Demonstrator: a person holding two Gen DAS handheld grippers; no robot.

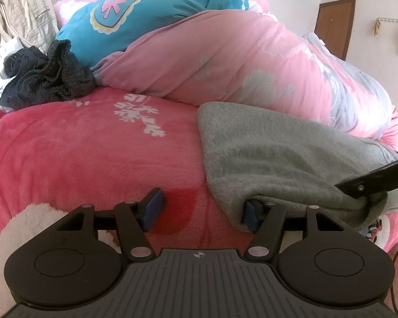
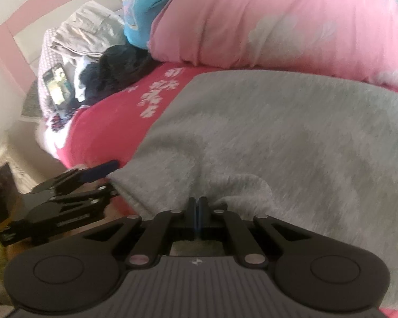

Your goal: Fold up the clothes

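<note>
Here the pink quilt (image 1: pixel 225 61) is heaped at the back of the bed, over the red blanket (image 1: pixel 92 145). On that blanket lies the grey garment (image 1: pixel 278 153). The left tool (image 1: pixel 203 209) stands half open, one pad tucked under the garment's edge. The right tool (image 2: pixel 198 206) is pressed shut, seemingly pinching grey cloth, though blur hides it.

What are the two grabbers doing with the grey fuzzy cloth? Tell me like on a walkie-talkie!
Left gripper open, one finger under grey garment edge. Right gripper shut at its near hem, grip unconfirmed. Dark clothes pile clear of it.
</note>
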